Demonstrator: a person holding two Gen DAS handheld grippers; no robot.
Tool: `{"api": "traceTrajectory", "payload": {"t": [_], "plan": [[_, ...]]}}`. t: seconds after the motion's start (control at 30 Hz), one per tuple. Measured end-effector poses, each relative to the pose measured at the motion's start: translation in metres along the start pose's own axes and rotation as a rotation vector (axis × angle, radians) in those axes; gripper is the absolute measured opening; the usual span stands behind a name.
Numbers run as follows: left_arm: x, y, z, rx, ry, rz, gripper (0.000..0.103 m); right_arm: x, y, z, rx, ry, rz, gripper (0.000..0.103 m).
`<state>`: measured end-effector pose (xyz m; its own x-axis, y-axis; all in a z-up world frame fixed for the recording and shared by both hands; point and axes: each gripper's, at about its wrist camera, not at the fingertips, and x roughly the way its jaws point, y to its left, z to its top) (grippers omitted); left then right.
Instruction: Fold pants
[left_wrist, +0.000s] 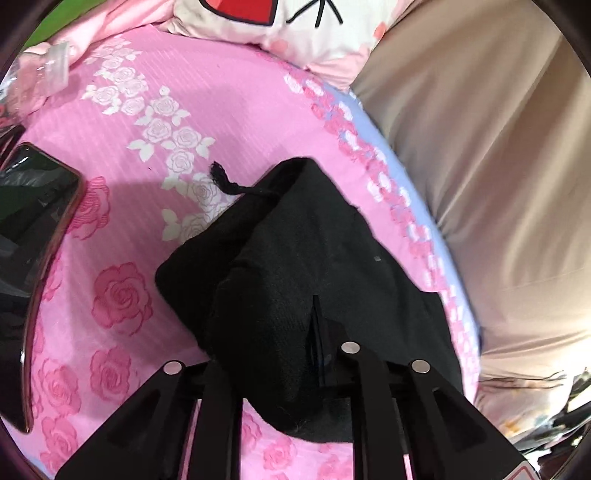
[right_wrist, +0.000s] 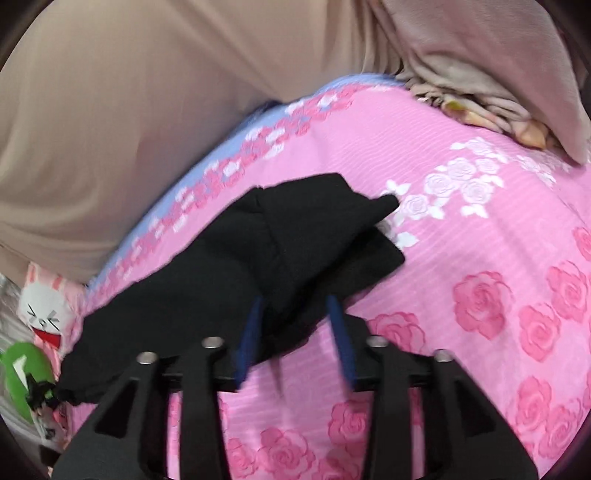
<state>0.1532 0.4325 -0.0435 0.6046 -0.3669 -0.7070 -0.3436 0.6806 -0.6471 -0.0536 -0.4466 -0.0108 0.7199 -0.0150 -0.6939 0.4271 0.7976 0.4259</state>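
Note:
The black pants (left_wrist: 295, 258) lie bunched on the pink rose bedsheet (left_wrist: 147, 206), with a drawstring end (left_wrist: 221, 177) sticking out at the far side. My left gripper (left_wrist: 280, 332) is shut on the pants; cloth drapes over and hides its left finger, and only the right finger (left_wrist: 317, 332) shows. In the right wrist view the pants (right_wrist: 229, 266) lie folded over in a lumpy pile. My right gripper (right_wrist: 295, 314) is open, its blue-padded fingers (right_wrist: 338, 325) on either side of the near edge of the cloth.
A black phone (left_wrist: 33, 236) lies on the sheet at the left. A cartoon pillow (left_wrist: 295, 26) is at the far end, and a clear plastic bag (left_wrist: 40, 74) at the far left. The person's beige clothing (right_wrist: 110, 110) borders the bed edge. A beige cloth heap (right_wrist: 498, 74) sits far right.

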Motion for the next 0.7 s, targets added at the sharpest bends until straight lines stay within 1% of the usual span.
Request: {"api": "traceTrajectory", "payload": {"t": [0.03,0.07,0.1,0.13,0.17,0.23,0.27,0.33,0.37,0.43,0.47,0.5,0.57,0.63,0.7], "plan": [[-0.005,0.0,-0.003,-0.004,-0.005,-0.005,0.021,-0.001,-0.002,0.002,0.008,-0.005,0.002,0.05],[-0.011,-0.002,-0.008,-0.009,-0.011,-0.028,0.037,-0.003,-0.004,0.002,0.017,-0.012,0.005,0.055],[-0.014,-0.004,-0.012,-0.011,-0.011,-0.051,0.047,-0.003,-0.006,0.001,0.026,-0.017,0.008,0.06],[-0.017,-0.006,-0.019,-0.015,-0.007,-0.08,0.065,-0.002,-0.006,0.001,0.033,-0.019,0.01,0.061],[-0.019,-0.006,-0.027,-0.023,-0.008,-0.107,0.071,0.001,-0.009,0.001,0.045,-0.018,0.01,0.063],[-0.015,-0.014,-0.032,-0.035,-0.003,-0.133,0.072,0.006,-0.011,-0.002,0.071,-0.006,0.004,0.065],[-0.011,-0.014,-0.035,-0.051,0.013,-0.165,0.073,0.007,-0.013,-0.004,0.083,-0.002,0.008,0.067],[-0.002,-0.012,-0.035,-0.089,0.033,-0.197,0.075,0.008,-0.012,-0.003,0.114,-0.004,0.036,0.074],[0.002,-0.01,-0.034,-0.113,0.039,-0.201,0.075,0.008,-0.013,-0.004,0.132,-0.006,0.054,0.08],[0.009,0.0,-0.035,-0.179,0.052,-0.222,0.075,0.01,-0.014,-0.005,0.176,-0.002,0.099,0.082],[0.008,0.006,-0.036,-0.208,0.039,-0.259,0.075,0.011,-0.014,-0.006,0.188,0.0,0.102,0.082],[0.003,0.011,-0.038,-0.217,0.013,-0.277,0.075,0.011,-0.013,-0.007,0.183,-0.002,0.091,0.082],[-0.011,0.016,-0.041,-0.21,-0.04,-0.282,0.075,0.012,-0.009,-0.008,0.16,-0.004,0.071,0.082],[-0.018,0.018,-0.039,-0.184,-0.055,-0.272,0.075,0.015,-0.006,-0.007,0.144,-0.005,0.058,0.083],[-0.018,0.017,-0.034,-0.155,-0.056,-0.237,0.073,0.019,-0.005,-0.004,0.142,-0.018,0.049,0.085]]}}
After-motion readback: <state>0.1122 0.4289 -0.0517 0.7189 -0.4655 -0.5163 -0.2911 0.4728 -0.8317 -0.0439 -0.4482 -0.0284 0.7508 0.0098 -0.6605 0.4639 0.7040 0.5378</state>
